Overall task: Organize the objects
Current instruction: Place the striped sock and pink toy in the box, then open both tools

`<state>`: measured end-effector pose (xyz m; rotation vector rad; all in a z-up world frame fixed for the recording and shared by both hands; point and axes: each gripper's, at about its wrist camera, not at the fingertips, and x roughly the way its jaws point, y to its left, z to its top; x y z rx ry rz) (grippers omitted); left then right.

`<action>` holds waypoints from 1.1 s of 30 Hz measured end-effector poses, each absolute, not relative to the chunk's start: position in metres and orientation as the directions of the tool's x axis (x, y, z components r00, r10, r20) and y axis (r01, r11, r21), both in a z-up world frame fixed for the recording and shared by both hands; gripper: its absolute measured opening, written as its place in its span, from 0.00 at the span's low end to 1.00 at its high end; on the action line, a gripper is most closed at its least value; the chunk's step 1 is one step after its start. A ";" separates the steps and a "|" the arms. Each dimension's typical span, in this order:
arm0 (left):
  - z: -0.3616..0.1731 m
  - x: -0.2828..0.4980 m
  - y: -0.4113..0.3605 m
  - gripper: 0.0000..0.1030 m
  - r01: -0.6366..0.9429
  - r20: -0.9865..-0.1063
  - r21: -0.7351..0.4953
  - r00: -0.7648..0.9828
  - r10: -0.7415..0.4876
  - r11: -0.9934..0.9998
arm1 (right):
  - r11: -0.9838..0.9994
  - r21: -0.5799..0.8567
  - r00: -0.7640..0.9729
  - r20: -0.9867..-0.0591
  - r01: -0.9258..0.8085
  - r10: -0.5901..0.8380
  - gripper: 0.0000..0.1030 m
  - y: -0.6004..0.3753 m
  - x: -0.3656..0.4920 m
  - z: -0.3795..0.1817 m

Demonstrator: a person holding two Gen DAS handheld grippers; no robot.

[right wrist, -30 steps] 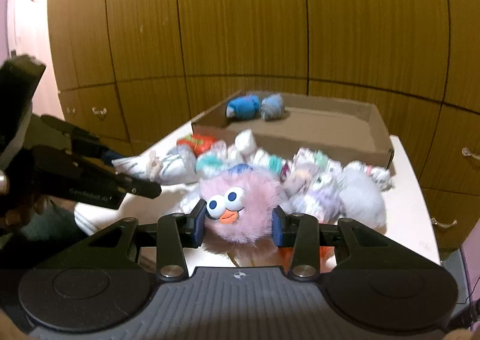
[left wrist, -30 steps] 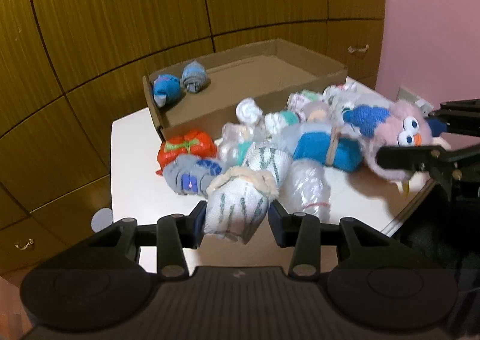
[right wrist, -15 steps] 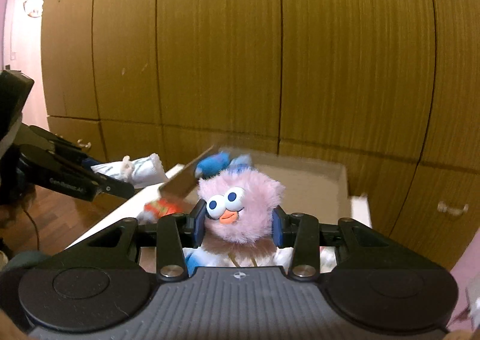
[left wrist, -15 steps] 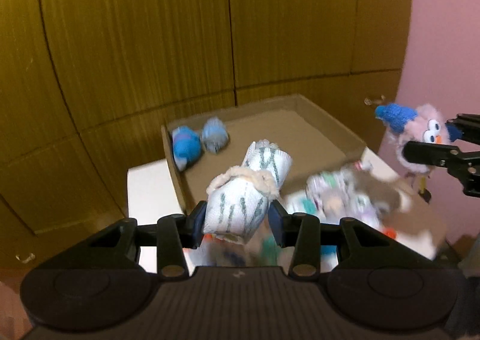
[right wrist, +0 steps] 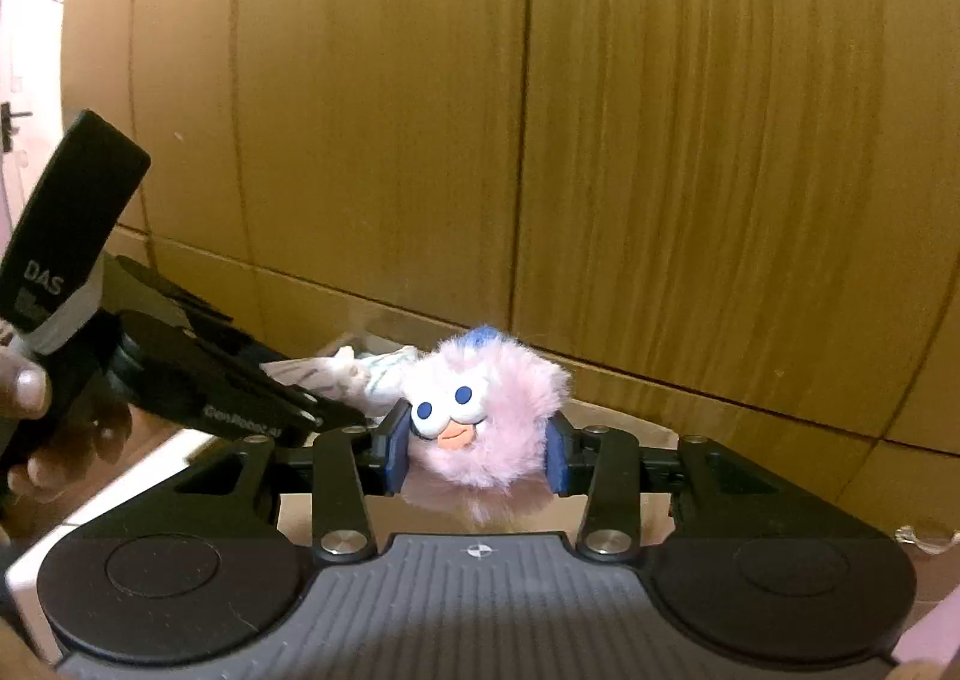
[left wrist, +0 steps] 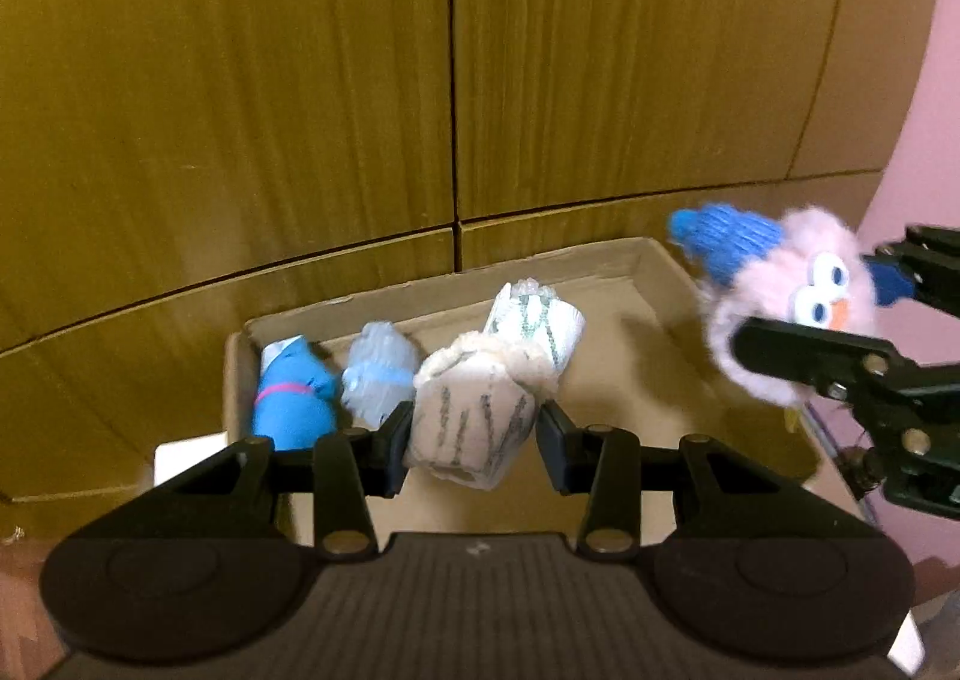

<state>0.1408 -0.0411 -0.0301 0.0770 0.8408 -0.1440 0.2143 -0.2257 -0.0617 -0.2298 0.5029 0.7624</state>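
My left gripper [left wrist: 474,440] is shut on a rolled white sock bundle [left wrist: 480,410] with green stripes and a tan band, held above the cardboard box [left wrist: 630,266]. A blue sock roll [left wrist: 288,398] and a pale grey-blue roll [left wrist: 381,374] lie in the box's far left corner. My right gripper [right wrist: 477,449] is shut on a fluffy pink toy [right wrist: 486,416] with big eyes, an orange beak and a blue knitted cap. In the left wrist view the same pink toy [left wrist: 780,308] hangs at the right, over the box's right edge. The white sock bundle [right wrist: 360,374] shows left of the toy in the right wrist view.
Brown wooden cabinet doors [left wrist: 420,80] stand close behind the box. A pink wall [left wrist: 924,110] is at the right. A white table edge [left wrist: 186,452] shows left of the box. A person's hand [right wrist: 36,410] holds the left gripper's black handle.
Both grippers have carried their loads from the pile on the table forward and up to the box. The pile has dropped out of sight. Neither grip has altered.
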 end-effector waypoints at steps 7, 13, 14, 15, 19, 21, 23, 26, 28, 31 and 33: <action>-0.068 0.187 -0.045 0.38 0.156 -0.775 0.026 0.627 -0.079 0.987 | 0.703 -0.012 0.573 -0.590 -0.711 0.569 0.48 -0.204 0.272 -0.098; -0.095 0.207 -0.046 0.38 0.165 -0.788 0.015 0.609 -0.090 0.986 | 0.696 -0.020 0.544 -0.640 -0.718 0.543 0.48 -0.188 0.293 -0.124; -0.098 0.211 -0.046 0.38 0.161 -0.790 0.015 0.607 -0.087 0.987 | 0.696 -0.024 0.541 -0.647 -0.718 0.536 0.48 -0.184 0.291 -0.126; -0.102 0.214 -0.045 0.38 0.158 -0.792 0.014 0.605 -0.086 0.987 | 0.696 -0.027 0.538 -0.657 -0.717 0.528 0.48 -0.178 0.297 -0.129; -0.115 0.223 -0.042 0.38 0.149 -0.799 0.028 0.598 -0.067 0.988 | 0.694 -0.029 0.524 -0.679 -0.719 0.515 0.48 -0.165 0.305 -0.144; -0.121 0.229 -0.040 0.38 0.147 -0.804 0.031 0.591 -0.062 0.989 | 0.694 -0.028 0.517 -0.689 -0.720 0.508 0.48 -0.158 0.310 -0.151; -0.124 0.231 -0.037 0.38 0.138 -0.807 0.028 0.588 -0.059 0.990 | 0.693 -0.023 0.509 -0.697 -0.721 0.506 0.48 -0.157 0.316 -0.156; -0.128 0.234 -0.034 0.38 0.133 -0.806 0.022 0.589 -0.062 0.991 | 0.687 -0.021 0.499 -0.702 -0.727 0.507 0.48 -0.152 0.321 -0.161; -0.130 0.235 -0.034 0.38 0.133 -0.805 0.023 0.590 -0.060 0.991 | 0.683 -0.021 0.495 -0.706 -0.730 0.507 0.48 -0.150 0.325 -0.160; -0.134 0.236 -0.036 0.38 0.131 -0.803 0.036 0.595 -0.049 0.991 | 0.679 -0.037 0.495 -0.713 -0.734 0.497 0.48 -0.149 0.329 -0.159; -0.137 0.235 -0.040 0.38 0.124 -0.803 0.041 0.595 -0.041 0.991 | 0.676 -0.038 0.491 -0.717 -0.736 0.495 0.48 -0.147 0.330 -0.160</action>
